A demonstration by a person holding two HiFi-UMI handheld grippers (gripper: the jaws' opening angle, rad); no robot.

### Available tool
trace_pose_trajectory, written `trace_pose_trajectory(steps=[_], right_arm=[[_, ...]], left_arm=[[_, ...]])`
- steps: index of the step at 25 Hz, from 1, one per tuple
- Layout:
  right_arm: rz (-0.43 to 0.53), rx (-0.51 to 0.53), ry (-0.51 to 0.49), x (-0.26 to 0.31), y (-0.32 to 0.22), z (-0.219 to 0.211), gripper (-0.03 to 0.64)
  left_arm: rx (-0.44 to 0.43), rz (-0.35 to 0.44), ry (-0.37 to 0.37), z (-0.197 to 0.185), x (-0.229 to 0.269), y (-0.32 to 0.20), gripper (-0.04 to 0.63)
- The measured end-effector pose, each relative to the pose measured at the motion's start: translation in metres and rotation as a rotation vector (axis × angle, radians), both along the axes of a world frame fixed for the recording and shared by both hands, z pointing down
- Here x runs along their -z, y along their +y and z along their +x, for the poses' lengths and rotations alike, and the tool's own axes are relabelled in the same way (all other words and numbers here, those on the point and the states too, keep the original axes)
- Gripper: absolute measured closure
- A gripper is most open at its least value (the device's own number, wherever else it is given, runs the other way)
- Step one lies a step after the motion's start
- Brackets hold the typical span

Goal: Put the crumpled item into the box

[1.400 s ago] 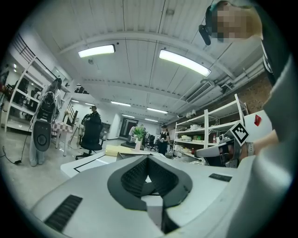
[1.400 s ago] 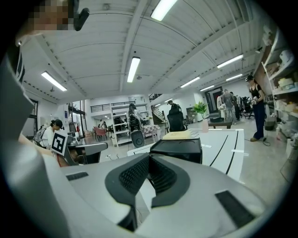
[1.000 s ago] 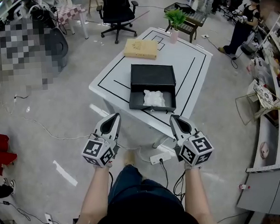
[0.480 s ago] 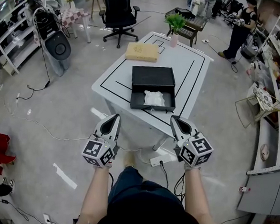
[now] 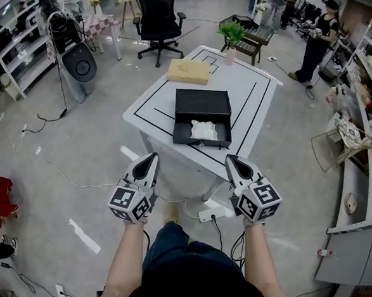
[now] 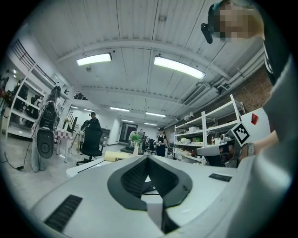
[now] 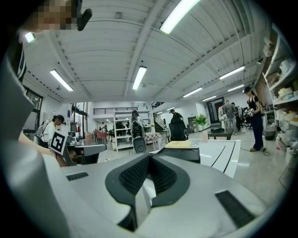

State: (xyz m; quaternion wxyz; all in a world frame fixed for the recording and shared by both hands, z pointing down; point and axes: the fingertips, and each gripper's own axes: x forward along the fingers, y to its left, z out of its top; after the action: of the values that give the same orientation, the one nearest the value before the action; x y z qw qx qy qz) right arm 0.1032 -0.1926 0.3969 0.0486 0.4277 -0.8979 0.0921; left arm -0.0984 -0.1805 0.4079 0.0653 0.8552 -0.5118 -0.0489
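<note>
Crumpled item (image 5: 204, 130) inside box (image 5: 200, 103), tan package (image 5: 189, 71) behind.

A white table (image 5: 248, 86) marked with black lines stands on a grey workshop floor. A flat tan package (image 5: 188, 71) lies at its far left corner, and a green potted plant (image 5: 231, 32) stands at its far edge. Beyond is a black office chair (image 5: 157, 16). A white power strip (image 5: 211, 211) lies on the floor by the table's near side. A person (image 5: 315, 37) stands far right.
</note>
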Motion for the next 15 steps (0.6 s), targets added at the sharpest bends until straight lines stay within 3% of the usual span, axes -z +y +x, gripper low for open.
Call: trace_pose_trajectory(steps=[15], right_arm=[[0.011,0.026,-0.012,0.006,0.013,-0.006,0.613]], left_arm=[[0.019,0.009,0.001,-0.006,0.006,0.018,0.594]])
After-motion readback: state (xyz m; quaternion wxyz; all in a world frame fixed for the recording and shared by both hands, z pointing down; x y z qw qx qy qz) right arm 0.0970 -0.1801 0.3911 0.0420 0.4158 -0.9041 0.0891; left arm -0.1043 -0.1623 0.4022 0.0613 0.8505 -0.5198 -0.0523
